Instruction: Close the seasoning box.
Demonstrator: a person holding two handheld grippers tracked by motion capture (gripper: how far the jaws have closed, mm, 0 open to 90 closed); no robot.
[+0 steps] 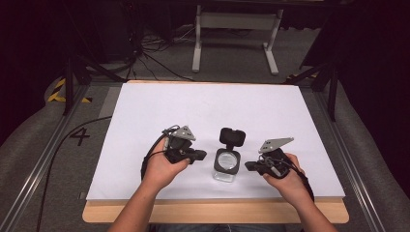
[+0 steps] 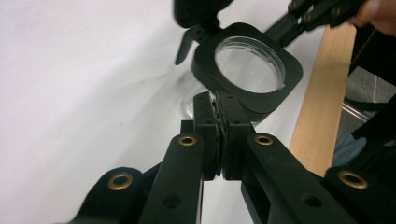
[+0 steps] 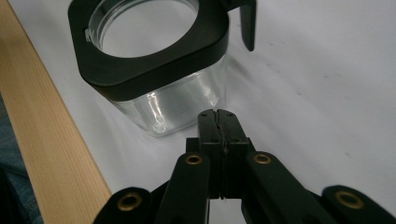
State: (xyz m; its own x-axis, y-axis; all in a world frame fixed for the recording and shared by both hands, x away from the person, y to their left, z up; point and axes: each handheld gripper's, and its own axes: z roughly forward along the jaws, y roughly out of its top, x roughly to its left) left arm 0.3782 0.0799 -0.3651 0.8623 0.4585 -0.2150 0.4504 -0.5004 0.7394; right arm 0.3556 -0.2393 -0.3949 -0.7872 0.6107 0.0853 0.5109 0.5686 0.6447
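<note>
I have the white rectangular tabletop sheet [image 1: 212,111] under both tools, with its pale wooden front edge [image 3: 42,154] behind the jaws, towards me. Between the two grippers stands the square clear glass jar with a black plastic collar [image 1: 226,164], upright, its mouth open and its black hinged lid [image 1: 232,137] flipped back on the far side. The left gripper [image 1: 199,155] sits just beside the jar, jaws pressed together and holding nothing; the collar lies directly ahead of its tips, almost touching. The right gripper [image 1: 250,166] faces the opposite wall, also closed and empty, the glass a little beyond its tips. I judge the left nearer.
</note>
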